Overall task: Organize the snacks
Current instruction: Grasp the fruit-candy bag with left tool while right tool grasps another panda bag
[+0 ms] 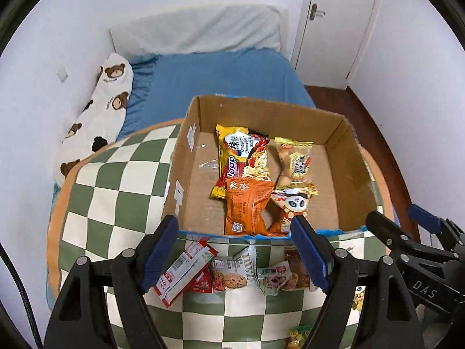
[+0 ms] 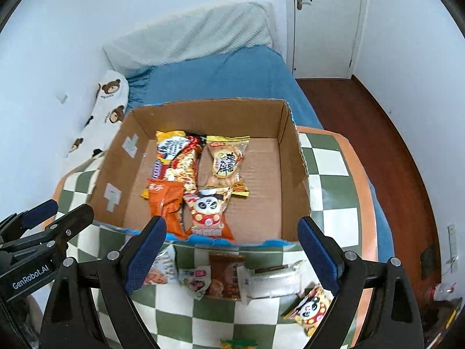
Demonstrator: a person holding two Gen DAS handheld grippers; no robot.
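Note:
A cardboard box (image 1: pixel 200 113) (image 2: pixel 136 133) sits on a green-and-cream checked quilt. Inside lie a yellow noodle packet (image 1: pixel 247 157) (image 2: pixel 178 157), an orange packet (image 1: pixel 247 206) (image 2: pixel 165 203), a panda snack bag (image 1: pixel 292 203) (image 2: pixel 209 212) and a clear yellow-trimmed bag (image 1: pixel 296 160) (image 2: pixel 226 160). Several loose snack packets (image 1: pixel 232 273) (image 2: pixel 223 279) lie on the quilt in front of the box, with another panda bag (image 2: pixel 309 309) at the right. My left gripper (image 1: pixel 235 253) hangs open above those packets, holding nothing. My right gripper (image 2: pixel 232 253) is also open and empty; it shows at the right edge (image 1: pixel 407 232) of the left wrist view.
The checked quilt (image 1: pixel 116 192) (image 2: pixel 328 174) covers a bed with a blue sheet (image 1: pixel 221 75) (image 2: pixel 226 72). A bear-print pillow (image 1: pixel 98 110) lies by the left wall, a white pillow (image 1: pixel 197 29) at the head. A wooden floor (image 2: pixel 377 133) and a white door (image 2: pixel 322 20) are at the right.

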